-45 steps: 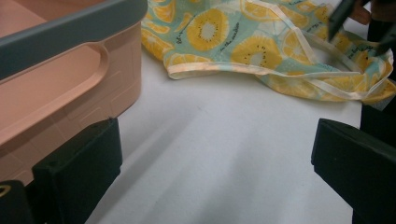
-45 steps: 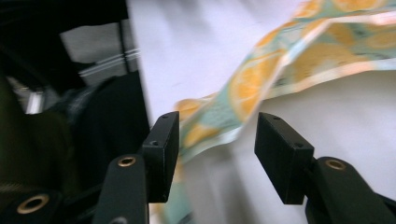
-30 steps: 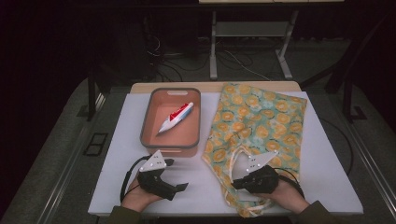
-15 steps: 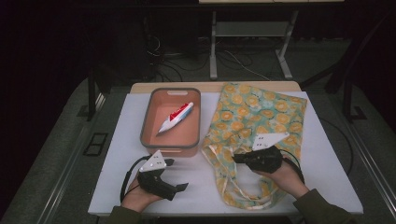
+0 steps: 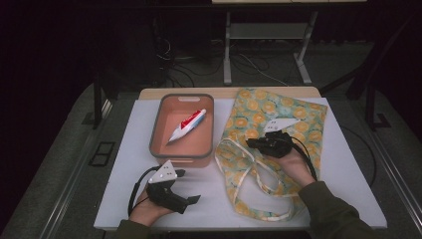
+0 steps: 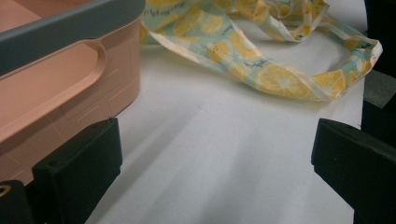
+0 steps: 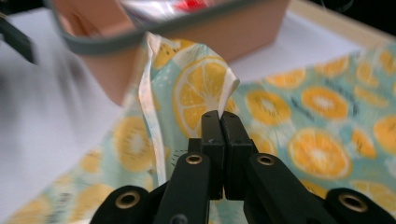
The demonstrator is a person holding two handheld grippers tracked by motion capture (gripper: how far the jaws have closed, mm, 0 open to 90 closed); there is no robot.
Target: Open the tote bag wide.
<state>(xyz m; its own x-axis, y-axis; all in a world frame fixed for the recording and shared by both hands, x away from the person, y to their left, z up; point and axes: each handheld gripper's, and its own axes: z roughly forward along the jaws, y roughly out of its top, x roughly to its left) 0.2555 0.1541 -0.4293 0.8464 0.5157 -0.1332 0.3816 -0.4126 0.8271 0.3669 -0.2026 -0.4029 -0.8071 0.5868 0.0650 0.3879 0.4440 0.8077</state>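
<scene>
A tote bag (image 5: pixel 291 112) printed with orange slices lies flat on the right half of the white table, its handles (image 5: pixel 239 164) trailing toward the near edge. My right gripper (image 5: pixel 251 143) hovers over the bag's left part, shut on a raised fold of the bag's cloth (image 7: pixel 205 93), which stands up from the closed right gripper (image 7: pixel 219 115). My left gripper (image 5: pixel 189 186) rests near the front edge, left of the bag, jaws wide open with bare table between them (image 6: pixel 215 154). The bag's handle loop (image 6: pixel 280 79) lies ahead of it.
A salmon-coloured bin (image 5: pixel 181 157) with a grey rim stands at the table's middle left, holding a red and white tube (image 5: pixel 186 125). Its near wall (image 6: pixel 56 88) is just left of my left gripper. The bin (image 7: pixel 243 32) is close beyond the pinched cloth.
My right gripper has moved away from the near edge up the table, still shut on the bag's cloth and drawing it along. The left gripper has stayed put.
</scene>
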